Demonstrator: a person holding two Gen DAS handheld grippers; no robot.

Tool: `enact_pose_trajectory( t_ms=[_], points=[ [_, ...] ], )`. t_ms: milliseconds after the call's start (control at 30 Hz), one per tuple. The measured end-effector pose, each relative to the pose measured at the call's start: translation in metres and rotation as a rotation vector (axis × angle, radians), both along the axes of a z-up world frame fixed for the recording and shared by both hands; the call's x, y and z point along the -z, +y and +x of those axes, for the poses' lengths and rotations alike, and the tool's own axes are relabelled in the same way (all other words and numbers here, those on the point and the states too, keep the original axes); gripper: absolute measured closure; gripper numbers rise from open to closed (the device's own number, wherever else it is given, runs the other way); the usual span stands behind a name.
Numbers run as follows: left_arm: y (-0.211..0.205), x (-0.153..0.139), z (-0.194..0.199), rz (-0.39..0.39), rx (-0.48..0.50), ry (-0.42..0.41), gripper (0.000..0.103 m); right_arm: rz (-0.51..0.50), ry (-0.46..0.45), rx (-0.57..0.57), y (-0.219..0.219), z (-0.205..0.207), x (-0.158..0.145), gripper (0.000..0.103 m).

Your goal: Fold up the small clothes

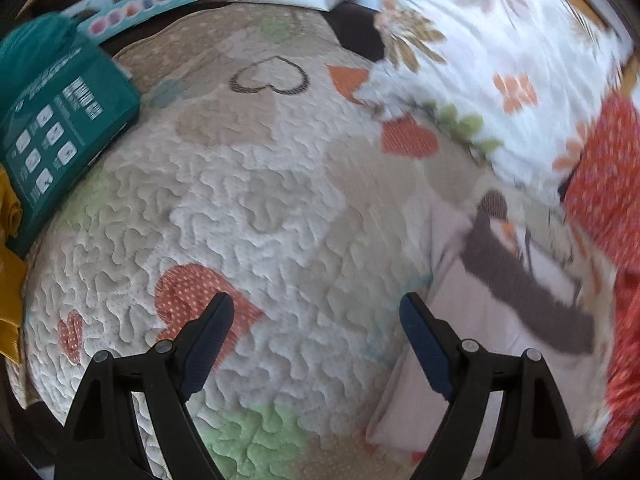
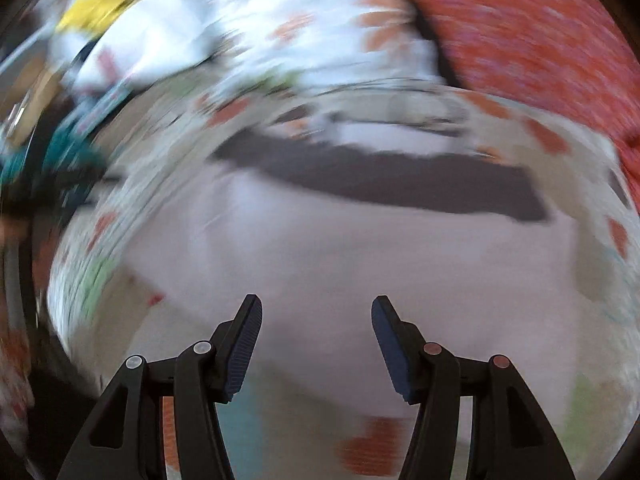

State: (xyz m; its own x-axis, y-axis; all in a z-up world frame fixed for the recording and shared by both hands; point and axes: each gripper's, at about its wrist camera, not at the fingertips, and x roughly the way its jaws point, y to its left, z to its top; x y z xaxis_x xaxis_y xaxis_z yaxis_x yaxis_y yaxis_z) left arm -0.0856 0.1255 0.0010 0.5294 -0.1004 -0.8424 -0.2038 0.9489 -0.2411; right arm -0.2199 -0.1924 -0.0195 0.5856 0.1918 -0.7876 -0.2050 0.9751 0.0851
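Note:
A small pale pink garment (image 1: 480, 320) with a dark brown band (image 1: 516, 280) lies flat on the quilted bedspread (image 1: 280, 200), at the right of the left wrist view. My left gripper (image 1: 316, 308) is open and empty over bare quilt, just left of the garment. In the blurred right wrist view the same pink garment (image 2: 340, 248) fills the middle, its brown band (image 2: 400, 180) across the far side. My right gripper (image 2: 316, 312) is open and empty, held over the garment's near part.
A teal package (image 1: 60, 120) and a mustard cloth (image 1: 10, 280) lie at the quilt's left edge. A floral pillow (image 1: 500, 60) and an orange-red patterned cloth (image 1: 608, 184) lie at the right. White bags and a printed box (image 1: 140, 4) sit at the back.

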Motion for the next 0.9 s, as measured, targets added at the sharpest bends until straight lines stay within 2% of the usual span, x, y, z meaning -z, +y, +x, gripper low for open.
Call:
enact_pose_trajectory(
  t_ms=[33, 167, 233, 333, 400, 467, 533, 567, 600, 633, 767, 900],
  points=[
    [0.006, -0.001, 0.001, -0.014, -0.014, -0.002, 0.019, -0.026, -0.009, -0.053, 0.029, 0.001, 0.006, 0.041],
    [0.033, -0.003, 0.002, -0.091, -0.061, 0.000, 0.019, -0.090, -0.026, -0.190, 0.103, 0.005, 0.026, 0.041],
    [0.043, -0.002, 0.002, -0.119, -0.077, 0.006, 0.019, -0.189, -0.051, -0.262, 0.143, 0.006, 0.038, 0.041],
    [0.059, -0.002, -0.001, -0.159, -0.114, 0.003, 0.019, -0.372, -0.117, -0.275, 0.181, 0.011, 0.053, 0.041],
    [0.068, -0.004, -0.003, -0.174, -0.142, -0.005, 0.019, -0.425, -0.138, -0.262, 0.197, 0.021, 0.058, 0.046],
    [0.078, -0.005, -0.007, -0.189, -0.175, -0.015, 0.019, -0.426, -0.135, -0.248, 0.206, 0.029, 0.057, 0.058],
    [0.085, -0.006, -0.009, -0.198, -0.203, -0.023, 0.019, -0.440, -0.124, -0.240, 0.216, 0.041, 0.059, 0.064],
    [0.087, -0.006, -0.010, -0.202, -0.211, -0.024, 0.019, -0.429, -0.118, -0.243, 0.220, 0.046, 0.060, 0.080],
    [0.088, -0.006, -0.011, -0.208, -0.218, -0.024, 0.019, -0.406, -0.095, -0.240, 0.222, 0.052, 0.061, 0.089],
    [0.089, -0.006, -0.011, -0.215, -0.222, -0.024, 0.019, -0.391, -0.085, -0.232, 0.221, 0.056, 0.059, 0.094],
    [0.085, -0.007, -0.011, -0.232, -0.216, -0.030, 0.019, -0.206, -0.079, -0.142, 0.183, 0.062, 0.025, 0.097],
    [0.063, -0.009, -0.008, -0.216, -0.175, -0.030, 0.019, -0.016, -0.131, 0.058, 0.080, 0.056, -0.032, 0.097]
  ],
)
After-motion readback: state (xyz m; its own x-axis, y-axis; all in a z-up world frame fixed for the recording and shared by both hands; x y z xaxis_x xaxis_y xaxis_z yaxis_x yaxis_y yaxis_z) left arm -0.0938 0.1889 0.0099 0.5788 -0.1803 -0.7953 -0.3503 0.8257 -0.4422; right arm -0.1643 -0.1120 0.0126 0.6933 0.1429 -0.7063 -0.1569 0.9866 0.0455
